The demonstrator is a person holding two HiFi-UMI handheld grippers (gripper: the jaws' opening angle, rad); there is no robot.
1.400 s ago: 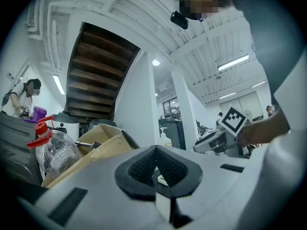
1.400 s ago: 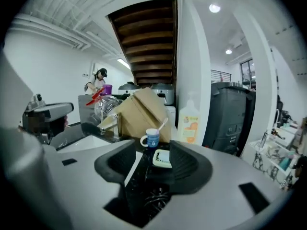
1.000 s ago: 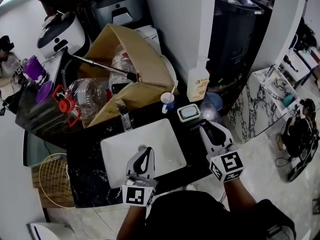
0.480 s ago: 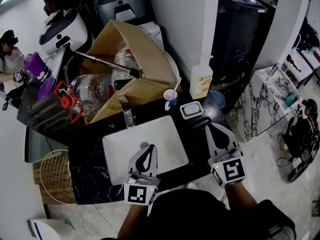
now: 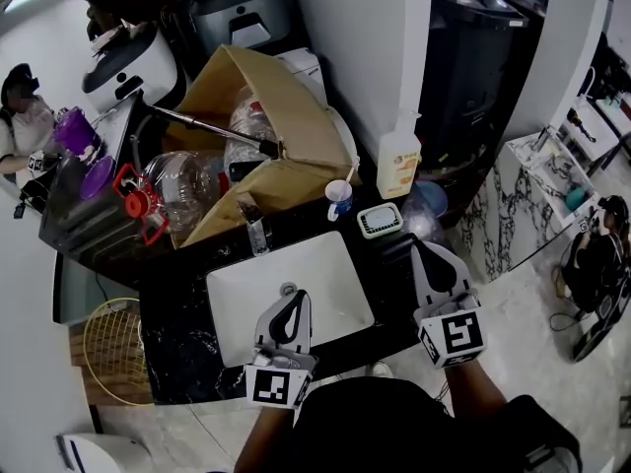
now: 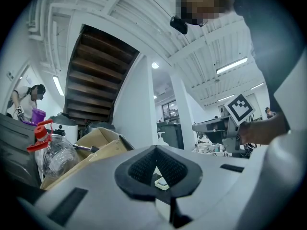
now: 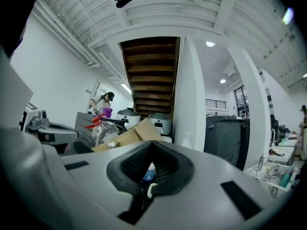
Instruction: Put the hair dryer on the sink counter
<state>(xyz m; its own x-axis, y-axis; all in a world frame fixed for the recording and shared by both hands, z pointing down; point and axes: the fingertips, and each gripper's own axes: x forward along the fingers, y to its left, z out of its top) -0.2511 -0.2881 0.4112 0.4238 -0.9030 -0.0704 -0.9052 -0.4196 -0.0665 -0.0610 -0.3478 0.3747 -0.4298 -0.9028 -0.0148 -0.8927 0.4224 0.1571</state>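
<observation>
Both tongs are closed and empty. The left tongs (image 5: pixel 295 298) hang over the front edge of the white sink basin (image 5: pixel 237 315), and the right tongs (image 5: pixel 427 249) hang over the black worktop (image 5: pixel 177 353) to the right of the basin. In each gripper view the ribbed pads meet at their tips with nothing gripped between them. My judgement is that they are kept low and forward because this free strip beside the basin is where the thing should lie.

The hair dryer itself I cannot find. It is in neither pair of tongs, and on such a dark, glossy worktop a dark body would be hard to see.

Behind the basin stand a soap bottle (image 5: pixel 397 161) with an orange label, a small cup (image 5: pixel 338 197) and a square dish (image 5: pixel 380 220), all out of the working space. The label's print is too small to read. The cup carries a blue mark, perhaps one letter, which I cannot read with certainty.
</observation>
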